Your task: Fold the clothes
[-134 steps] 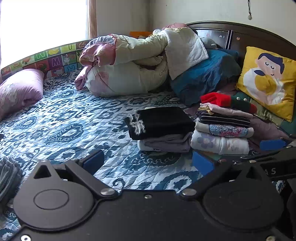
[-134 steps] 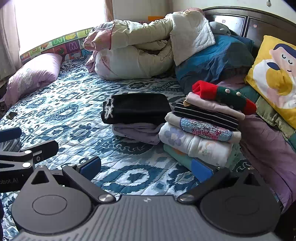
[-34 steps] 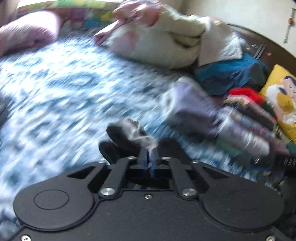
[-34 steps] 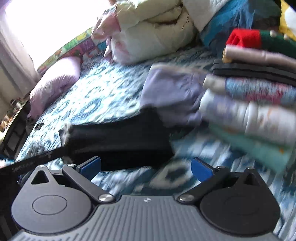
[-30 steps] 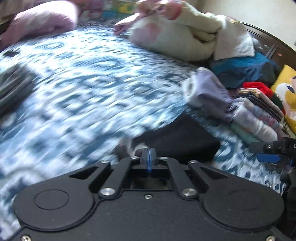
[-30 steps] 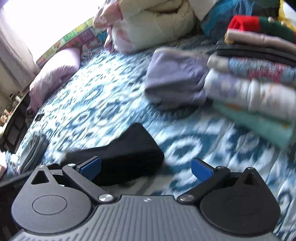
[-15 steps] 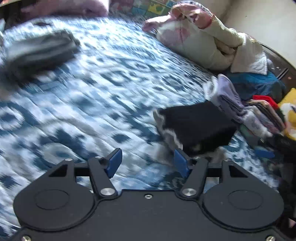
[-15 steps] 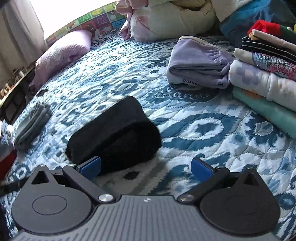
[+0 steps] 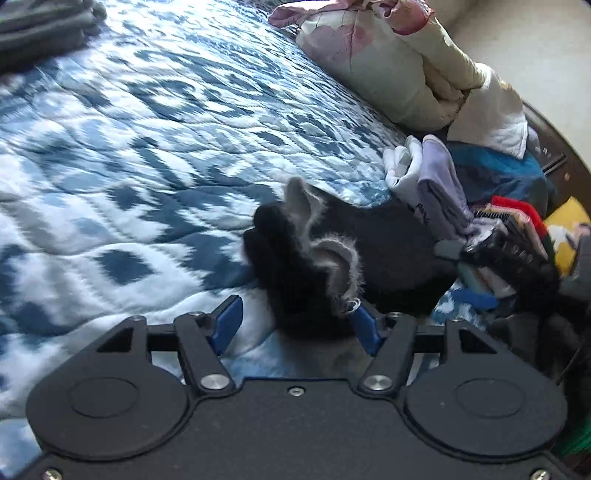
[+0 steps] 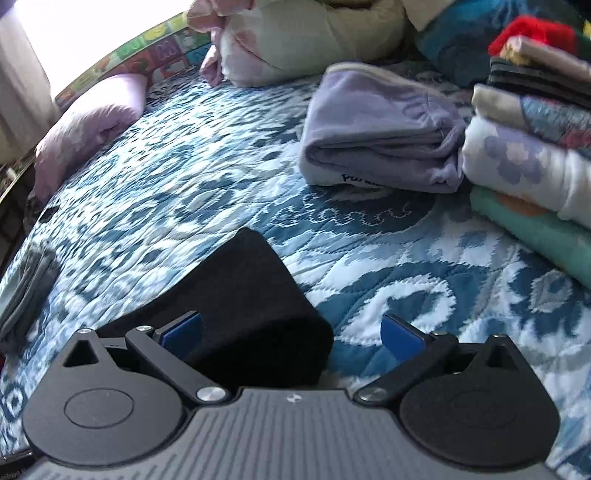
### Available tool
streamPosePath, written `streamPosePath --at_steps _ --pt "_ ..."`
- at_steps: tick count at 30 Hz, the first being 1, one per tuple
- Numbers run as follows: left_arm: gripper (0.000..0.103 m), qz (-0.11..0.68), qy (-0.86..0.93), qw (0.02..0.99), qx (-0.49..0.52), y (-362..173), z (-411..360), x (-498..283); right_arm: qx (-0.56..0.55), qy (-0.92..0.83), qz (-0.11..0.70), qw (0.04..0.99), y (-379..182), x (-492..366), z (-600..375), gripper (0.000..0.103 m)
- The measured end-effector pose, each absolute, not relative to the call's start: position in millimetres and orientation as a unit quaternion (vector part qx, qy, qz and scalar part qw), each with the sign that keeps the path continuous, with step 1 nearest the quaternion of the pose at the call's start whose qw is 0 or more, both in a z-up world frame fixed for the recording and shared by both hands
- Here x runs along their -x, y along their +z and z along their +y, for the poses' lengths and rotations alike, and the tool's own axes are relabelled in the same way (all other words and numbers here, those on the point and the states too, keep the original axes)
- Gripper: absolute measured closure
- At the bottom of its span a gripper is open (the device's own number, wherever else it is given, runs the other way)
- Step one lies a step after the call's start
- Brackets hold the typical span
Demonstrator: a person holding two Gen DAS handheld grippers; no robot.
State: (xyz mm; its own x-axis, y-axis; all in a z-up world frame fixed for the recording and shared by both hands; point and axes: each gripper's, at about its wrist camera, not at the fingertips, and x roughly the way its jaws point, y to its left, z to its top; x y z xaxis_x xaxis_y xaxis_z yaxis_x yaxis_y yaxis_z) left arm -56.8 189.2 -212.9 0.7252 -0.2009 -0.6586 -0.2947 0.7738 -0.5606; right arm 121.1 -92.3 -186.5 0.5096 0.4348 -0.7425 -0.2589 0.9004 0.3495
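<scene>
A folded black garment (image 10: 236,295) lay on the blue-and-white quilted bedspread (image 10: 177,192), low in both views and apart from the other clothes. In the left wrist view its near end (image 9: 306,280) showed a fuzzy grey-white fringe. The left gripper (image 9: 295,325) stood wide, its blue pads either side of that fringed end, not closed on it. The right gripper (image 10: 291,336) also stood wide, the smooth dark fold between its pads, nearer the left pad.

At 1 o'clock in the right view sat a folded lavender garment (image 10: 380,147), soft and rounded, just beside a tall stack of folded clothes (image 10: 532,155) at 2 o'clock. From 9 to 11 o'clock the bedspread ran open to a pink pillow (image 10: 88,129). A bundled cream duvet (image 10: 314,33) lay at 12 o'clock.
</scene>
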Motion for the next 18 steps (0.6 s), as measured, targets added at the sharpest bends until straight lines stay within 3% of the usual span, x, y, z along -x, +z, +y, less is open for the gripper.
streamPosePath --at_steps 2,3,5,6,7,9,11,18 --pt "0.040 0.369 0.024 0.859 0.355 -219.4 188.9 47.7 -0.119 0.208 0.470 0.849 -198.8 -131.2 -92.2 0.003" --pt "0.040 0.370 0.028 0.853 0.367 -223.5 188.6 44.0 -0.132 0.212 0.482 0.840 -206.4 -136.2 -92.0 0.010" --pt "0.053 0.369 0.030 0.848 0.379 -227.6 186.4 40.6 -0.150 0.215 0.504 0.823 -220.3 -141.0 -89.8 0.026" --pt "0.070 0.368 0.034 0.850 0.376 -227.1 184.9 40.5 -0.145 0.213 0.506 0.823 -223.3 -139.5 -88.3 0.028" --pt "0.072 0.366 0.038 0.852 0.373 -226.7 183.3 40.4 -0.135 0.215 0.501 0.827 -223.2 -136.2 -86.1 0.031" --pt "0.083 0.361 0.034 0.855 0.371 -220.2 185.8 46.7 -0.126 0.225 0.498 0.828 -220.5 -129.4 -84.1 0.051" --pt "0.087 0.356 0.029 0.858 0.370 -213.6 188.5 53.1 -0.134 0.237 0.498 0.823 -216.0 -122.1 -84.9 0.062" --pt "0.088 0.332 0.027 0.892 0.306 -166.8 224.6 104.3 -0.148 0.303 0.491 0.803 -183.9 -72.5 -63.0 0.067"
